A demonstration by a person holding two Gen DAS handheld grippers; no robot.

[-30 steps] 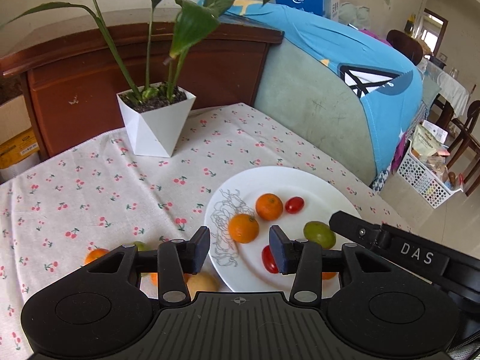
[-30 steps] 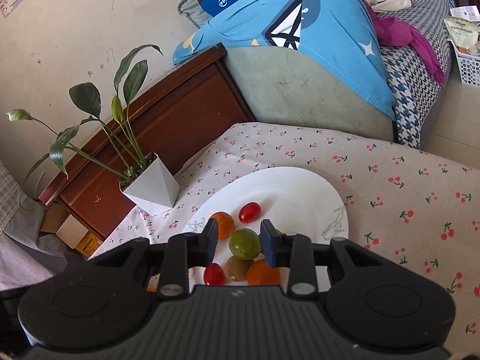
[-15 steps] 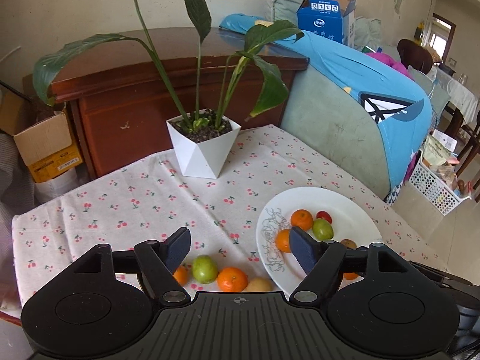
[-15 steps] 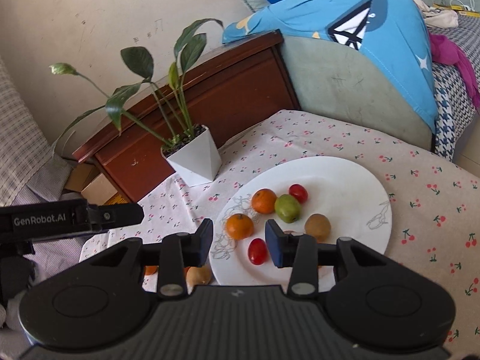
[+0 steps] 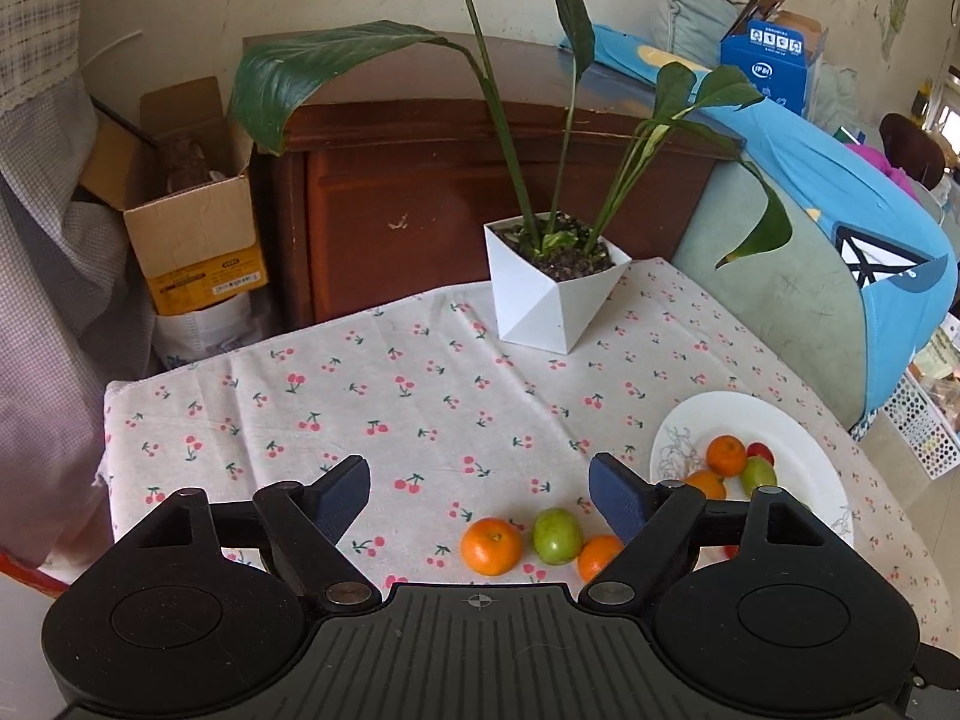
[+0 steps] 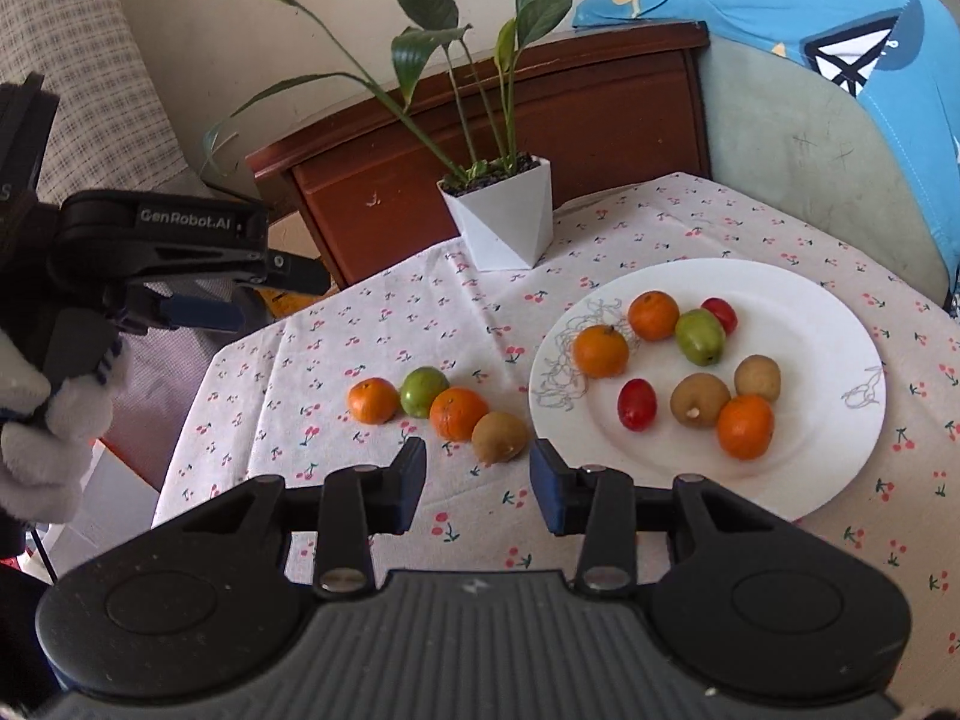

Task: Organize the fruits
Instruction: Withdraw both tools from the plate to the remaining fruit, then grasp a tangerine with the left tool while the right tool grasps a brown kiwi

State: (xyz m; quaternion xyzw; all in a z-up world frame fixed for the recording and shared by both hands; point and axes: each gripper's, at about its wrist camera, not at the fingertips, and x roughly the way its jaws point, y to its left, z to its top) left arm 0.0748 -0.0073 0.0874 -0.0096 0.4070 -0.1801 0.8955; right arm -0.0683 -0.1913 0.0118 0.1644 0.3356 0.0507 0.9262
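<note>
A white plate (image 6: 828,324) on the cherry-print cloth holds several fruits: oranges, a green fruit (image 6: 699,336), kiwis and small red tomatoes. Left of it on the cloth lie an orange (image 6: 373,400), a green fruit (image 6: 423,391), a second orange (image 6: 458,413) and a kiwi (image 6: 499,437). My right gripper (image 6: 477,483) is open and empty, just in front of the kiwi. My left gripper (image 5: 480,495) is open wide and empty, held above the loose orange (image 5: 492,546) and green fruit (image 5: 558,536). The plate (image 5: 798,450) shows at its right.
A white pot with a tall leafy plant (image 6: 501,219) stands at the back of the table, in front of a wooden cabinet (image 5: 456,180). A sofa with a blue cloth (image 6: 840,60) lies to the right. A cardboard box (image 5: 186,204) sits left of the table.
Both grippers have pulled back and up from the plate and swung left. The left gripper has opened wider. The loose fruits on the cloth have come into view.
</note>
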